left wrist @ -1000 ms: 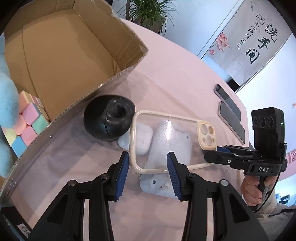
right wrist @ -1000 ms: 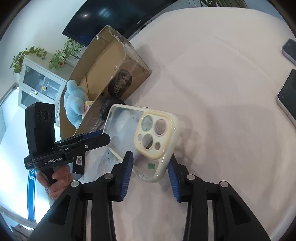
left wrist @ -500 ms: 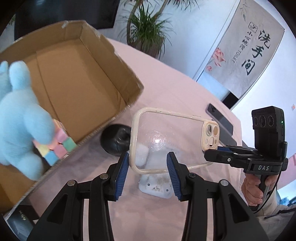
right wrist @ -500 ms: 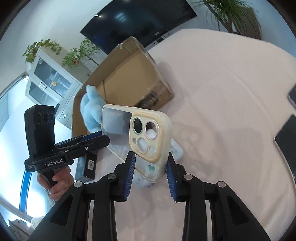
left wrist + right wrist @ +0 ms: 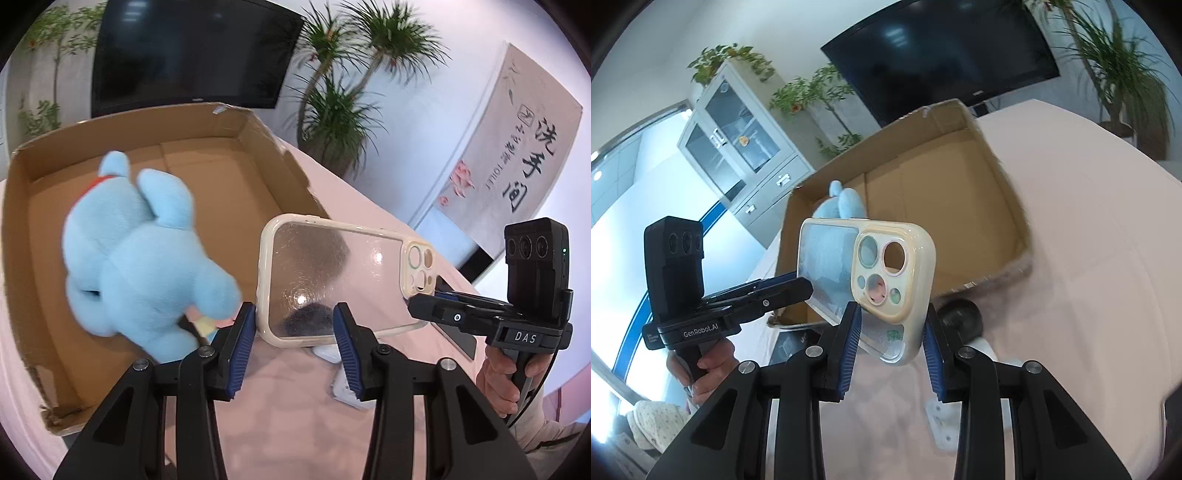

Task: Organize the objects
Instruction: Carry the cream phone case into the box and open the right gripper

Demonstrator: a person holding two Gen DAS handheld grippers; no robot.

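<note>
A clear phone case (image 5: 332, 284) with a cream rim and camera cut-outs hangs in the air between both grippers. My left gripper (image 5: 293, 325) is shut on its plain end, and in the right wrist view the left gripper (image 5: 801, 284) meets the case's far edge. At the camera end my right gripper (image 5: 890, 328) is shut on the phone case (image 5: 886, 266); the right gripper (image 5: 424, 299) reaches in from the right in the left wrist view. Just behind the case stands an open cardboard box (image 5: 258, 177) with a blue plush toy (image 5: 140, 258) inside.
Below the case on the pink tablecloth lie a black round object (image 5: 960, 317), a white earbud case (image 5: 325, 352) and a white flat plate (image 5: 942, 424). A dark phone (image 5: 461, 339) lies to the right. A pastel cube (image 5: 207, 325) peeks out beside the plush. Potted plants stand beyond the table.
Both grippers have risen with the phone case, lifting it off the items on the table to the height of the box rim. The inside of the box and the plush have come into view.
</note>
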